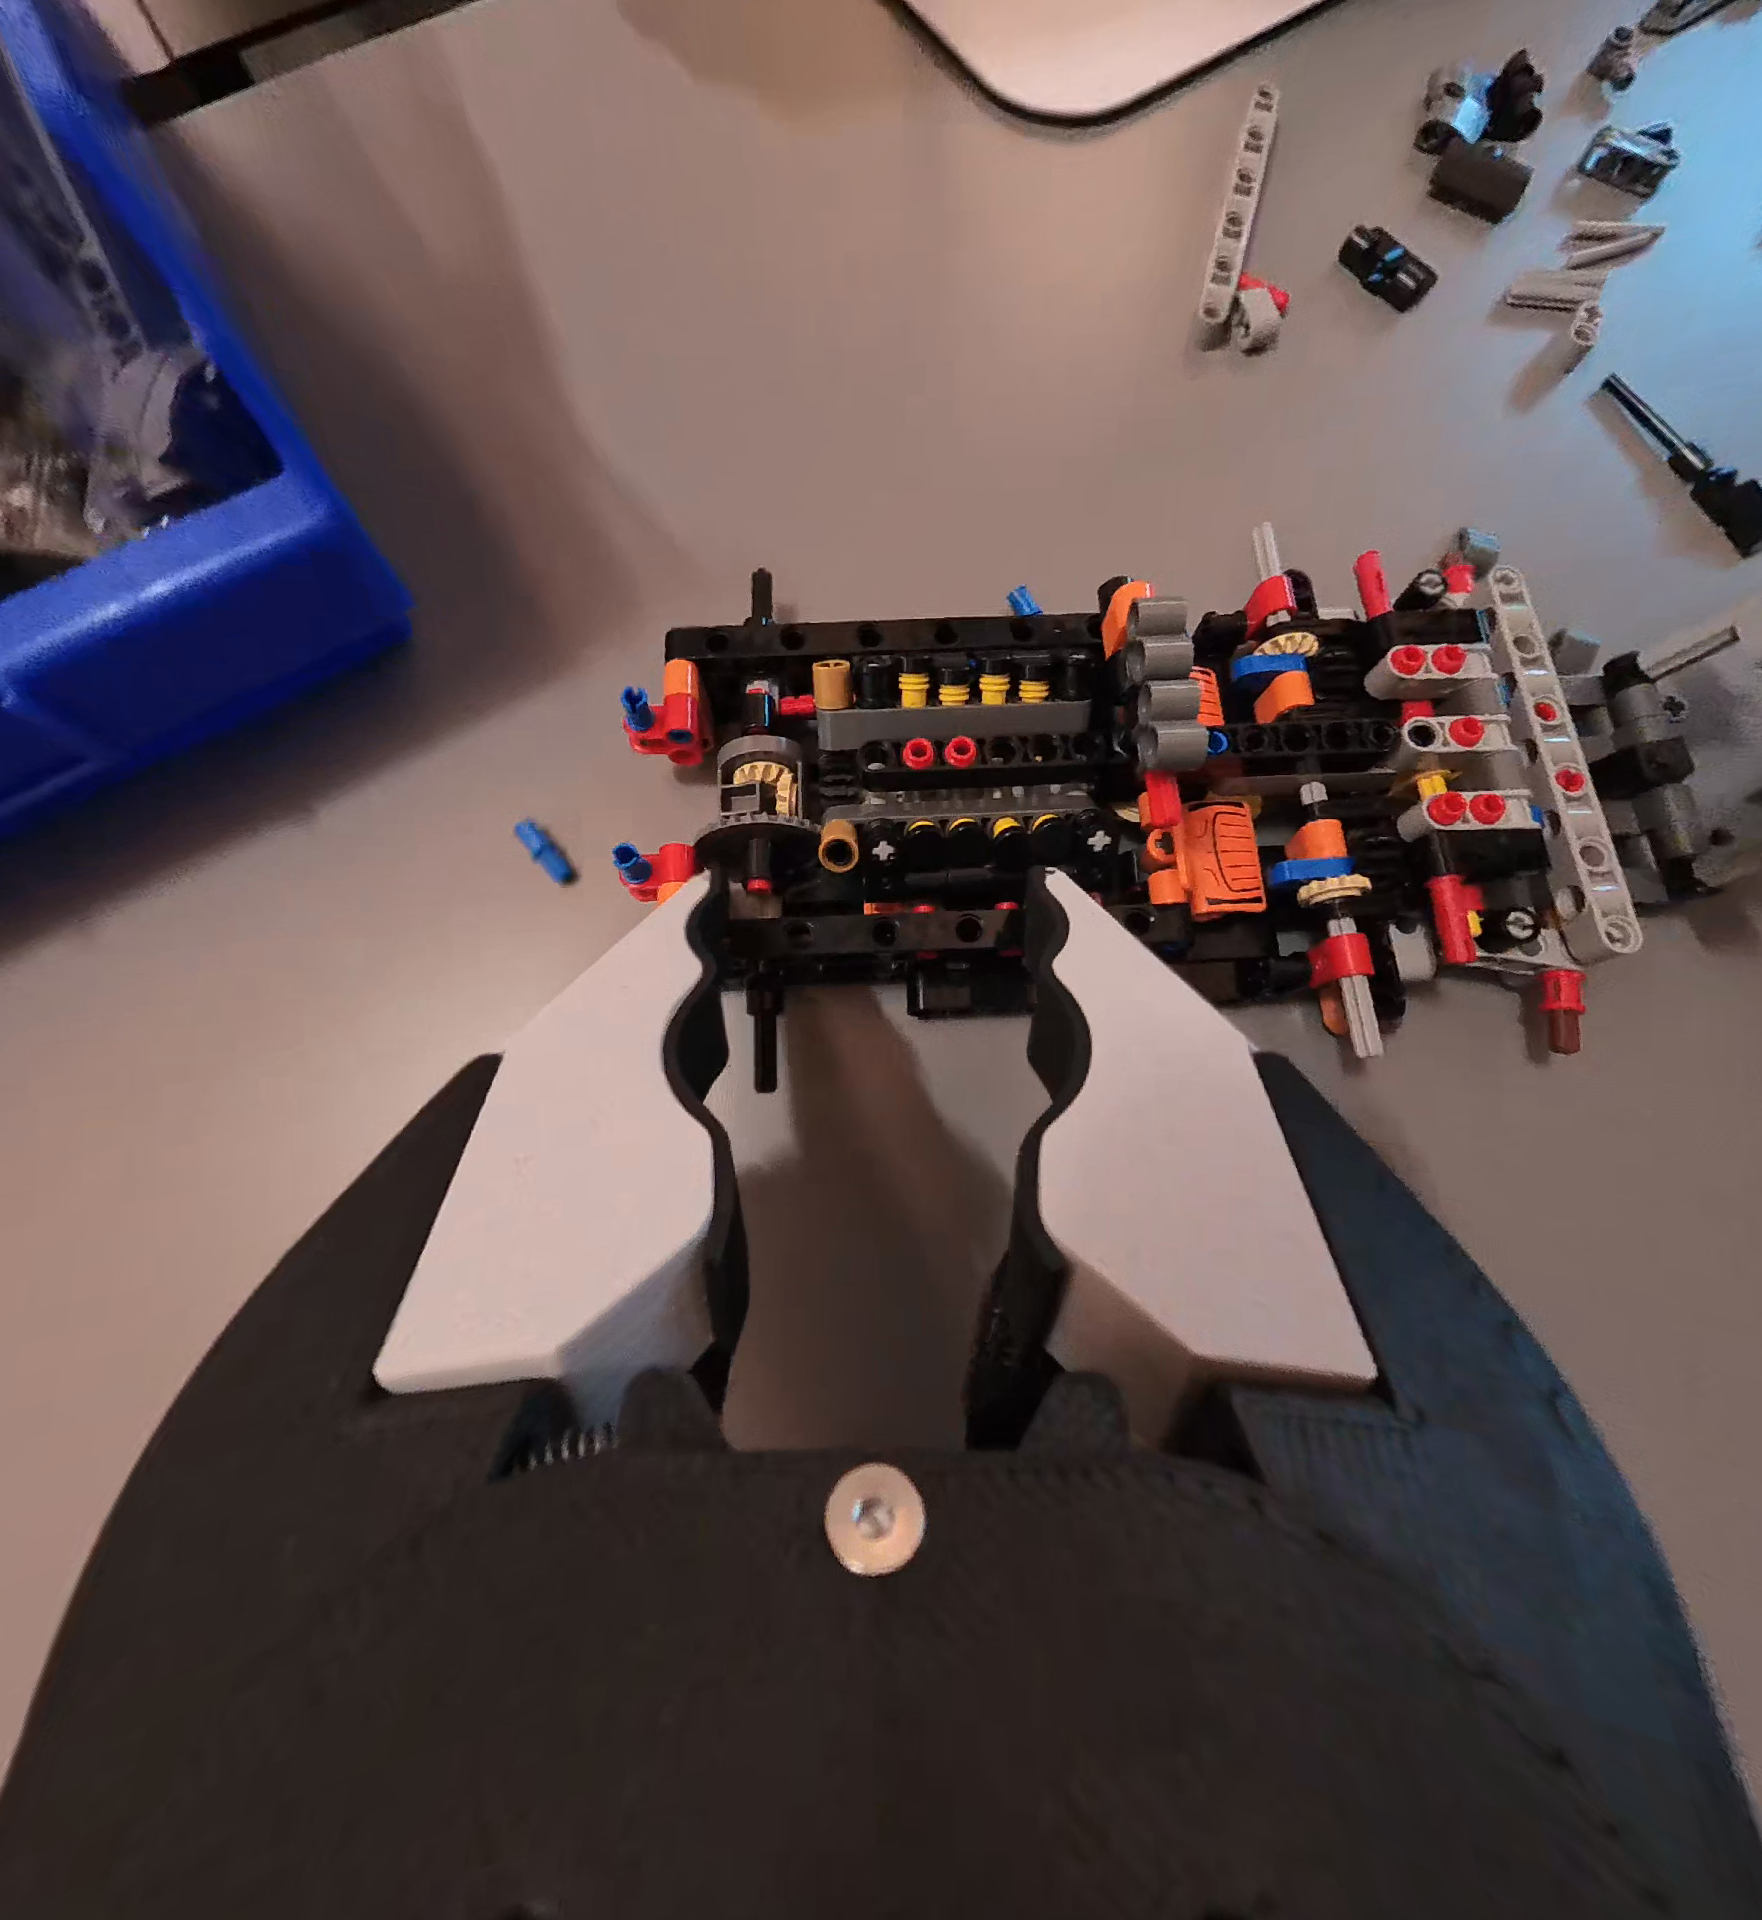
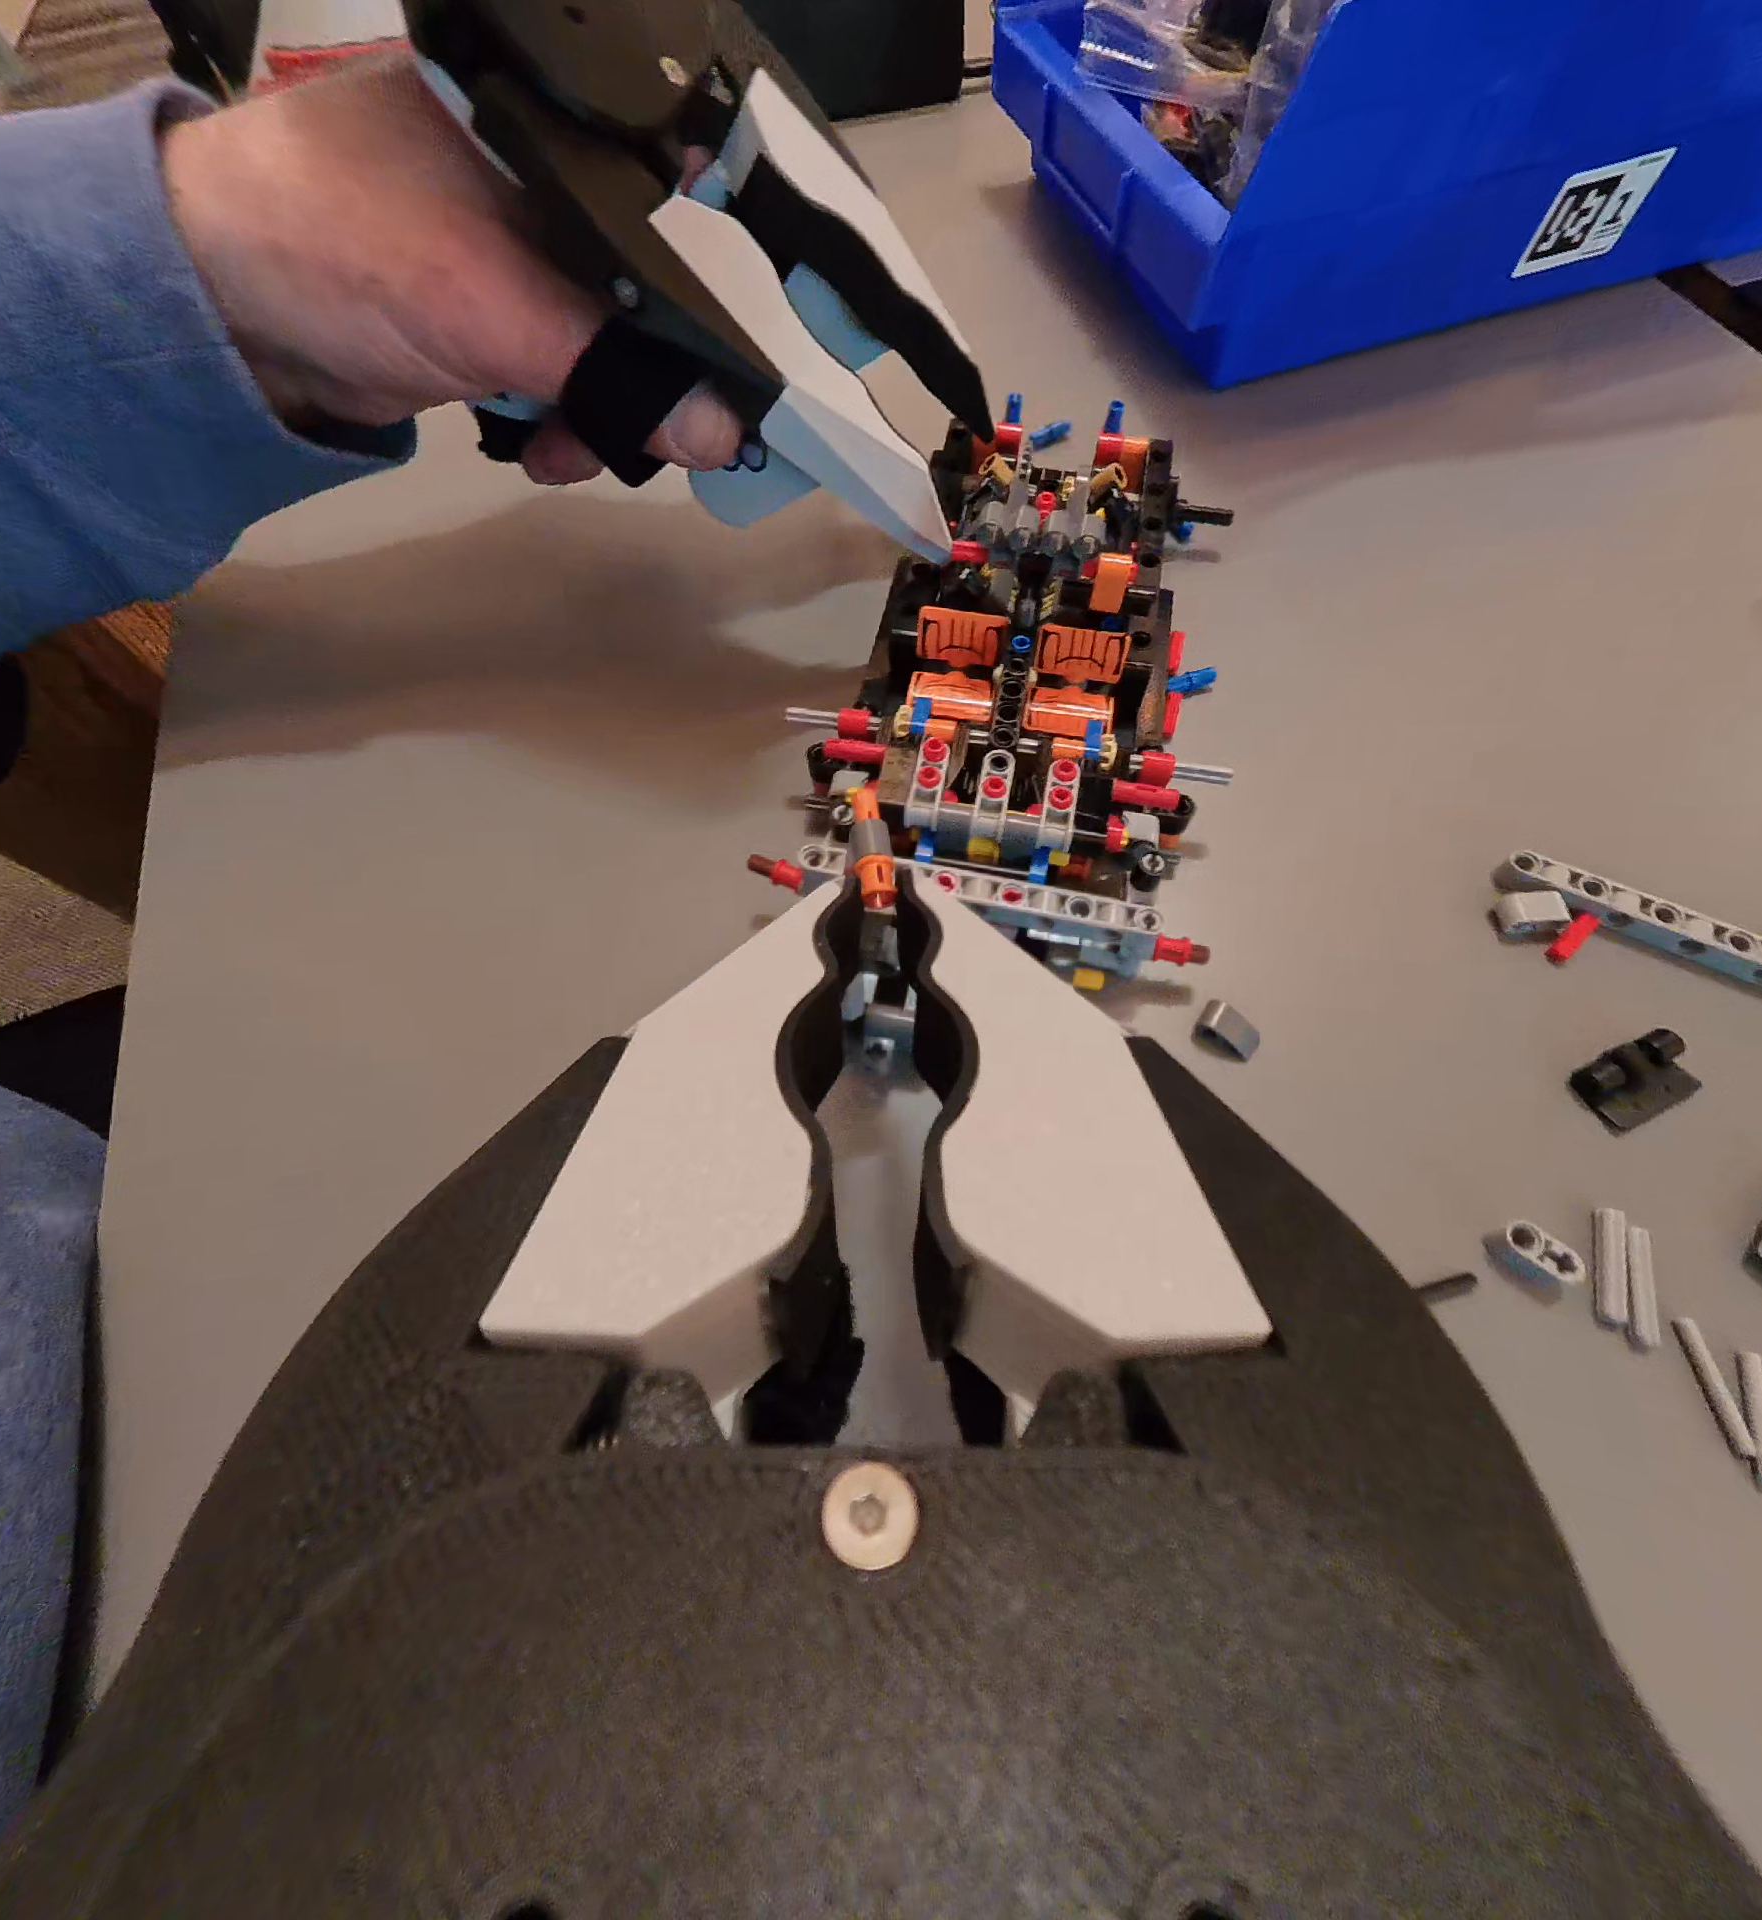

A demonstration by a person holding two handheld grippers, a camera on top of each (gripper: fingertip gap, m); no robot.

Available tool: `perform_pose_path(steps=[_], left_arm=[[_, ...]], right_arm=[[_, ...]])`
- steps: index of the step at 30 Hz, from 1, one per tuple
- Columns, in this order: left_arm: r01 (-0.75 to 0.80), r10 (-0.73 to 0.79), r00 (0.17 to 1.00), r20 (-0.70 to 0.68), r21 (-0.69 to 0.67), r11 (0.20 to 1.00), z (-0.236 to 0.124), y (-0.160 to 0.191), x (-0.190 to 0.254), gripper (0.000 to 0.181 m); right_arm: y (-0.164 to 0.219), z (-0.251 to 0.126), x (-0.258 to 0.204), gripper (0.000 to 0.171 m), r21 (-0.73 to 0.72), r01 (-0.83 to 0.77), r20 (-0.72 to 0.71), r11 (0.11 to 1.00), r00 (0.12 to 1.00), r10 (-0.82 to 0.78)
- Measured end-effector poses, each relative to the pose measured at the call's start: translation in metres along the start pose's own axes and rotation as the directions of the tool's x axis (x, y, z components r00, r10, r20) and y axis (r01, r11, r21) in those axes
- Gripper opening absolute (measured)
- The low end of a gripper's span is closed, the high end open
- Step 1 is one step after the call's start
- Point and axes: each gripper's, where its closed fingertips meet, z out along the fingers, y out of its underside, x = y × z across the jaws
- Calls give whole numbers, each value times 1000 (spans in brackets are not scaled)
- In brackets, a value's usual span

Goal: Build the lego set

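1. Lego chassis [image 1: 1116,800] sits on the grey table [image 1: 648,416], centre-right of the left wrist view; in the right wrist view it runs up the middle of the frame [image 2: 1022,707]. Black frame, orange seats, red and blue pins, yellow bushes.
2. Left gripper [image 1: 872,899]: white fingers spread wide, straddling the near black edge of the chassis, tips against its two sides. Looks clamped on the frame, though contact at the right tip is hard to confirm. In the right wrist view it comes in from upper left [image 2: 965,488], tips at the far end of the chassis, held by a hand [image 2: 357,270] with a blue sleeve.
3. Right gripper [image 2: 877,894]: fingers nearly together, pinching a small grey-and-orange piece [image 2: 872,847] that stands upright at the near end of the chassis, beside the light grey beam.
4. Blue bin [image 1: 129,623] at left of the left wrist view, bags of parts inside; upper right in the right wrist view [image 2: 1376,239].
5. Loose blue pin [image 1: 544,850] on the table, left of the chassis.
6. Loose grey beam [image 2: 1677,935] and small grey and black parts at the right of the right wrist view; the same scatter shows at upper right of the left wrist view.
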Motion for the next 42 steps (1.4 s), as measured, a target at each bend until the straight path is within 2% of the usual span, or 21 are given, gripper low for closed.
perform_pose_path(steps=[3, 12, 21, 24, 27, 32, 35, 37, 42], left_arm=[[-60, 60, 997, -51, 3, 998, 8, -8, 4, 49], [-176, 178, 968, -177, 29, 984, 31, -30, 9, 49], [-310, 316, 902, -293, 66, 948, 48, -48, 14, 50], [-301, 307, 916, -258, 61, 952, 47, -50, 3, 55], [-286, 302, 932, -199, 102, 953, 30, -57, 2, 63], [-371, 405, 901, -158, 203, 906, -13, -75, 55, 62], [-425, 467, 863, -193, 221, 878, -26, -76, 103, 58], [-496, 535, 825, -183, 219, 840, -28, -72, 126, 50], [-559, 581, 779, -238, 157, 814, -5, -51, 160, 46]], right_arm=[[2, -9, 1, 3, 11, -7, -6, 1000, 1000, 7], [-5, -26, -1, 4, 72, -31, 2, 997, 1000, 31], [-6, -49, 8, 4, 119, -57, -22, 991, 998, 60], [-2, -58, 15, 4, 129, -69, -45, 989, 996, 75], [2, -61, 26, 4, 132, -84, -62, 988, 994, 93], [2, -64, 34, 4, 145, -90, -68, 985, 993, 100], [6, -68, 33, 4, 146, -89, -71, 985, 992, 100], [12, -72, 32, 4, 145, -94, -75, 985, 992, 106], [23, -84, 28, 4, 148, -103, -87, 984, 989, 117]])
